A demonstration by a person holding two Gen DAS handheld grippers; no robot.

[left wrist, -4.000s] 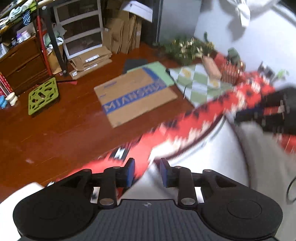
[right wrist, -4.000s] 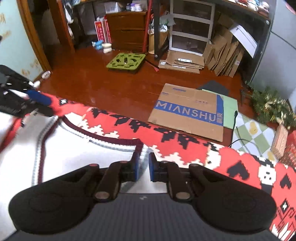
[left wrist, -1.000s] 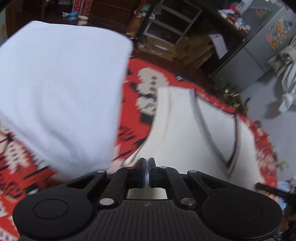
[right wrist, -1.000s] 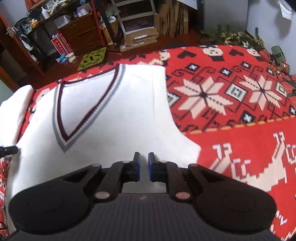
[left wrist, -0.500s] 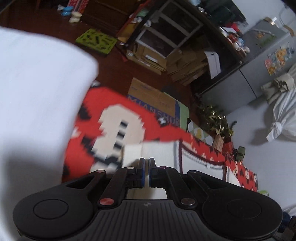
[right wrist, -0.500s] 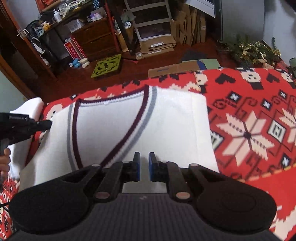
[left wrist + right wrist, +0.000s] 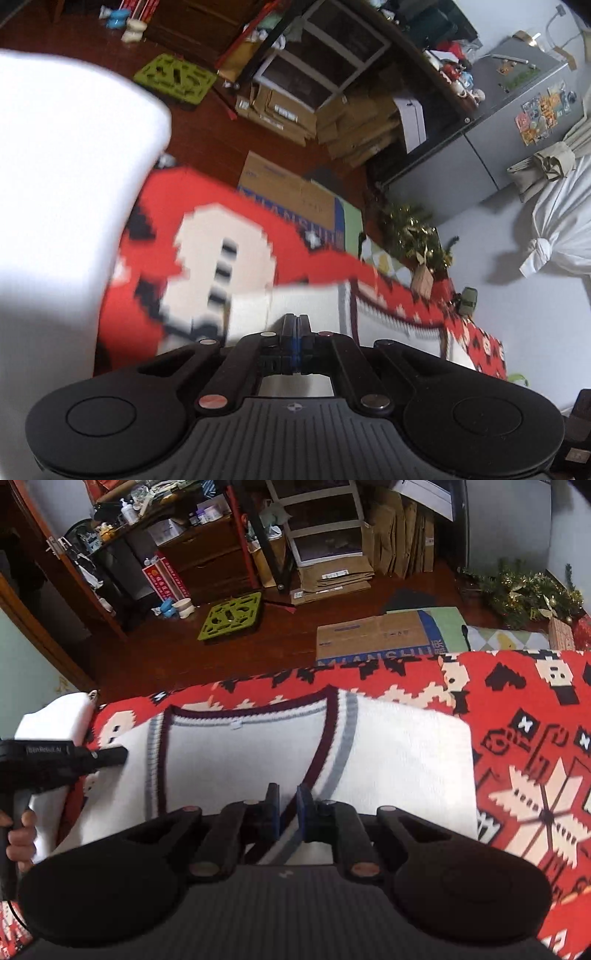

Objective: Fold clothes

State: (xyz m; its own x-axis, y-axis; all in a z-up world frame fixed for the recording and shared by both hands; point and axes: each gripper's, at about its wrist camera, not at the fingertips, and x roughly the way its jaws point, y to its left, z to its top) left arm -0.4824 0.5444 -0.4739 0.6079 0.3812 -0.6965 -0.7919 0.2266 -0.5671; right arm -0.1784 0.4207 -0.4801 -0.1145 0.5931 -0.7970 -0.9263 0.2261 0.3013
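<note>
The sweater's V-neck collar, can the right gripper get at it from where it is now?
Probably yes. The right gripper hovers over the white sweater, the collar lies just ahead of its fingertips, and nothing covers it.

Black right gripper (image 7: pixel 287 808) with blue pads, silver screws.

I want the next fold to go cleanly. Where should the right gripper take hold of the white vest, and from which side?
Probably the white vest at its free right edge near the shoulder, coming in from the right over the red blanket. That edge lies flat and uncovered, while the left gripper sits at the opposite shoulder.
</note>
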